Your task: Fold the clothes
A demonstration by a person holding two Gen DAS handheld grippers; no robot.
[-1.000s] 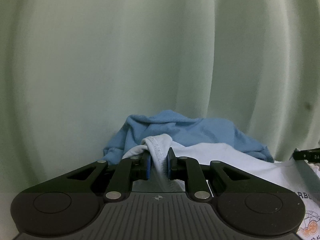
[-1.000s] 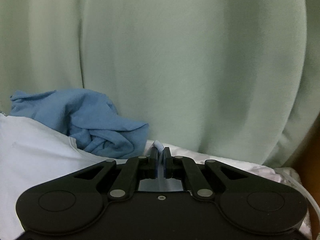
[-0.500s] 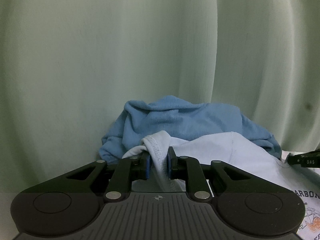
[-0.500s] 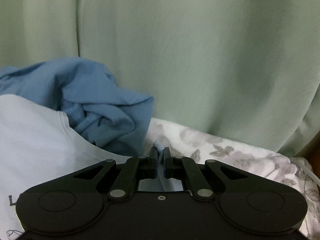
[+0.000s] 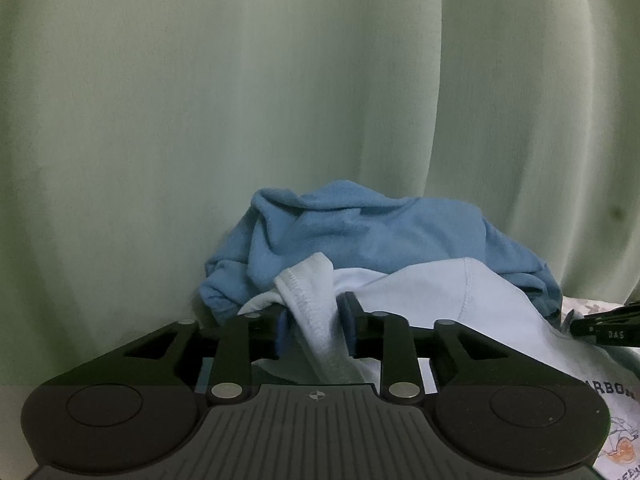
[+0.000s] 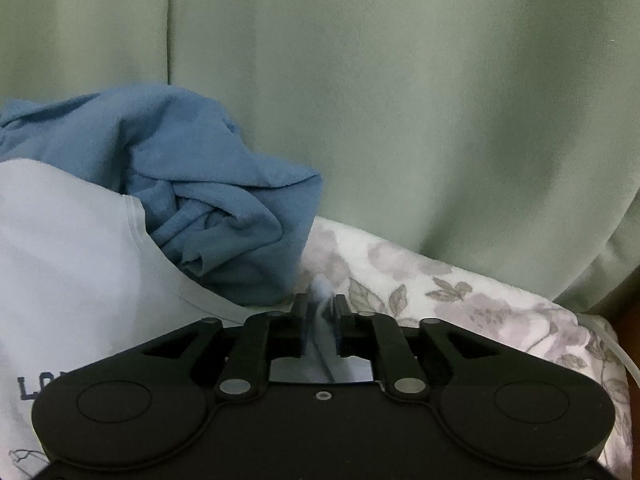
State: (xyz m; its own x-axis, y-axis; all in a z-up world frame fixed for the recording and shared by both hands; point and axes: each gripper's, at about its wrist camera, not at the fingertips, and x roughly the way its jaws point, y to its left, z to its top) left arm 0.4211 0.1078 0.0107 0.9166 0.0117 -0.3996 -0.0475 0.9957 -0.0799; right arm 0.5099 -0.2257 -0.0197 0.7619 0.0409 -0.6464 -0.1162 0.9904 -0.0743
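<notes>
In the left wrist view the black two-finger left gripper (image 5: 316, 314) fills the foreground. Its jaws are opening, and a stitched hem fold of the pale blue cotton T-shirt (image 5: 460, 304) stands between them. The fold leans against the left blue pad, while a gap shows beside the right one, so the cloth looks loose rather than pinched. The shirt spreads to the right from there, with dark printed letters and an orange-tinted drawing near the lower right edge. At the right edge the tip of the other black tool pokes in, just above the shirt.

In the right wrist view the black right gripper (image 6: 320, 306) has its jaws opening too, only a little apart. A small tuft of the same pale shirt (image 6: 68, 256) rises between the fingertips, with narrow gaps on both sides of it. The shirt lies to the left of this gripper, and dark letters show near the lower left.

Just behind the shirt and touching it sits a crumpled medium-blue knit garment (image 5: 360, 232) in a loose heap (image 6: 192, 184). To the right of the heap and under both clothes lies a white bedcover with a grey floral print (image 6: 432, 292). Behind everything hangs a pale green pleated curtain (image 5: 240, 80), covering the whole background in both views (image 6: 400, 80).
</notes>
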